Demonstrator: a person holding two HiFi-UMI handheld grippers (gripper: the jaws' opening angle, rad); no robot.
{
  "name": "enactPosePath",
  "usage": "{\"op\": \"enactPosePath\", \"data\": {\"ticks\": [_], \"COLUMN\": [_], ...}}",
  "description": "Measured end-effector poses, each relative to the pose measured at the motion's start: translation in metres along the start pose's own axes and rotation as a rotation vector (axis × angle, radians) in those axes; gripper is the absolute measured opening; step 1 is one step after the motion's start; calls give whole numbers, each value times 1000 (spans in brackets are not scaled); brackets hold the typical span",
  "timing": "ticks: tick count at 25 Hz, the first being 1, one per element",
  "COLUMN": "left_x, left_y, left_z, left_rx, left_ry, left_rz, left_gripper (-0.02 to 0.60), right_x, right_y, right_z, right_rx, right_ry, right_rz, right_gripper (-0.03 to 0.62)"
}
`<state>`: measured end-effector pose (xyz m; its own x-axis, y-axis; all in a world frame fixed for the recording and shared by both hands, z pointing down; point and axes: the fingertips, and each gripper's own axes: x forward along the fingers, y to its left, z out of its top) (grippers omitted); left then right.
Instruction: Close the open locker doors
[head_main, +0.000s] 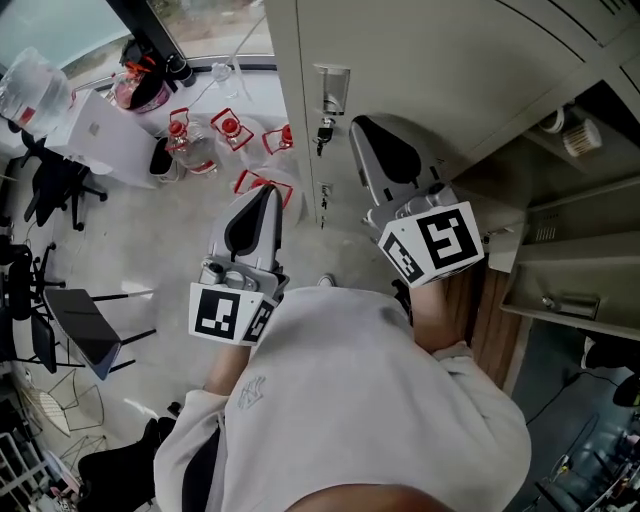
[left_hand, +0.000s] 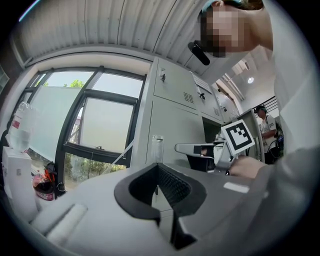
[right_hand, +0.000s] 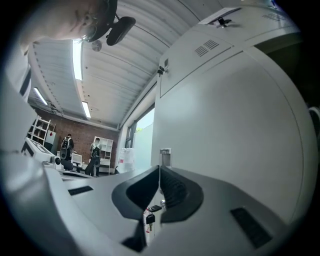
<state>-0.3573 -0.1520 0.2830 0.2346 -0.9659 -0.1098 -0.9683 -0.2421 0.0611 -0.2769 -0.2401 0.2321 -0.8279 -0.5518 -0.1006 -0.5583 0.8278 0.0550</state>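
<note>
Grey metal locker door (head_main: 420, 70), keys (head_main: 322, 131) in lock, beside open compartment (head_main: 570, 250).

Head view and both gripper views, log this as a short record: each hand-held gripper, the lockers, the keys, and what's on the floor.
left hand-held gripper: jaws together, nothing between them
right hand-held gripper: jaws together, nothing between them, beside a grey locker door
keys: hanging from that door
open compartment: at the head view's right, inside showing
floor: red-capped bottles, an office chair
</note>
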Motion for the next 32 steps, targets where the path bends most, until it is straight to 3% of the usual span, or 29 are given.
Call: {"op": "enactPosePath", "data": {"ticks": [9,26,32], "left_x": [9,22,15], "left_y": [-73,-315,-372], "left_z": [-6,-20,-20], "left_rx": [3,-36,-29], "left_ry": [21,43,28], "left_rz": [-75,-323,-364], "left_gripper": [2,2,2], "right_x": [-83,-318,-377], "right_y": [-20,-62,-55], "right_z": [14,44,47], "right_rx": [8,8,10], "right_ry": [-14,-41,-75], "right_rz": [-59,-192,-162], "right_gripper": [12,11,11]}}
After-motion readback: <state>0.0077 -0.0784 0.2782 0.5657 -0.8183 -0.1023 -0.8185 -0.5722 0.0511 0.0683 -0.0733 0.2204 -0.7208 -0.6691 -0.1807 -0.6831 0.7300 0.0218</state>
